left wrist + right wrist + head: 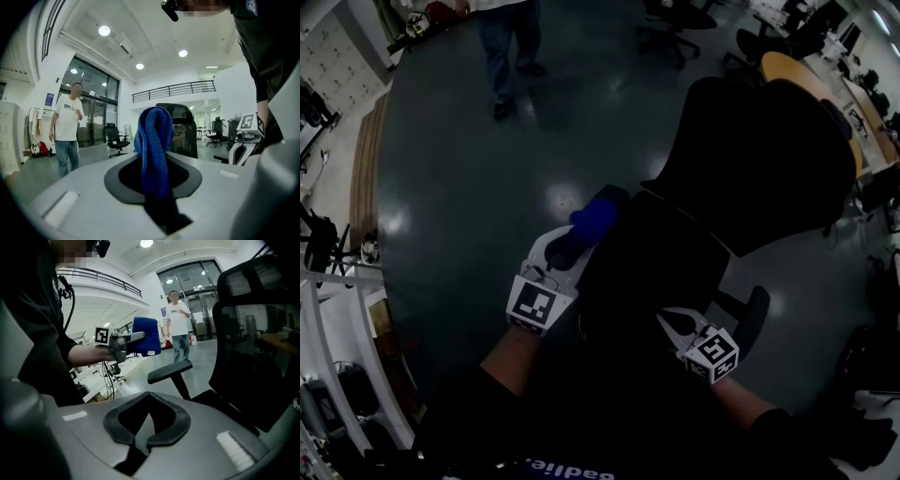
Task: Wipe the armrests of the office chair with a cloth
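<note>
A black office chair [769,159] stands in front of me, its mesh back [253,333] at the right of the right gripper view. My left gripper [567,246] is shut on a blue cloth [595,217], which bunches up between the jaws [154,140]. The cloth [146,336] hangs in the air above and left of one black armrest [169,372], apart from it. The other armrest [755,319] lies beside my right gripper [675,323]. The right gripper's [147,420] jaws are closed together with nothing between them, over the dark seat.
A person [508,47] in a white shirt and jeans stands on the glossy floor beyond the chair. More office chairs [675,23] and wooden desks [825,84] are at the far right. White shelving [337,309] lines the left side.
</note>
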A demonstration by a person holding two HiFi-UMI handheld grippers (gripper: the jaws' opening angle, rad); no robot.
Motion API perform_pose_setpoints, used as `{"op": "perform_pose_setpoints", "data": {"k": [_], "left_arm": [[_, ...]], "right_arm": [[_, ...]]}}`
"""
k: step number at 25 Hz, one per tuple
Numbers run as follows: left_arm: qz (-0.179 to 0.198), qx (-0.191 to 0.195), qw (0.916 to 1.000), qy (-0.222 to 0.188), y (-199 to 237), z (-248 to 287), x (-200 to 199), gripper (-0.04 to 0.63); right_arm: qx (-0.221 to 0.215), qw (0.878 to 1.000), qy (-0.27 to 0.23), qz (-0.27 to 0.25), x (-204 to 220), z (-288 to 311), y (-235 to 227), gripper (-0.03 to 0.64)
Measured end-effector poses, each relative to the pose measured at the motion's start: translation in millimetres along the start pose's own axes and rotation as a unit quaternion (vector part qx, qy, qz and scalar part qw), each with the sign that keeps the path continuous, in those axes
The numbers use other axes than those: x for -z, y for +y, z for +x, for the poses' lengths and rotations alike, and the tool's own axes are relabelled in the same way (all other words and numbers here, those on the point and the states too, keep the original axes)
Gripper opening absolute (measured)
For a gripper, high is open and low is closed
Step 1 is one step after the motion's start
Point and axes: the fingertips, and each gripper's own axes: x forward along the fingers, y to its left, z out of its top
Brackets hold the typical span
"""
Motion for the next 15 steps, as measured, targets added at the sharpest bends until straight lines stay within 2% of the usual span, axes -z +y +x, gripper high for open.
{"op": "perform_pose_setpoints", "data": {"k": [3,7,11,15], "left_arm": [[0.020,-0.006,0.9997,0.008,30.5,11.4,1.7,0.106],[0.068,-0.002,0.9965,0.049,71.6,35.9,21.8,0.106],[0.099,0.030,0.9900,0.096,87.5,78.2,51.1,0.106],[0.142,0.074,0.9769,0.141,86.2,116.2,78.2,0.106]], "right_arm": [[-0.010,1.000,-0.001,0.004,-5.2,20.2,1.7,0.003],[-0.037,0.999,0.000,-0.003,-14.3,52.2,15.1,0.003],[-0.052,0.999,-0.003,0.002,-19.4,79.6,19.9,0.003],[-0.065,0.998,0.002,0.011,-14.7,98.8,25.6,0.003]]}}
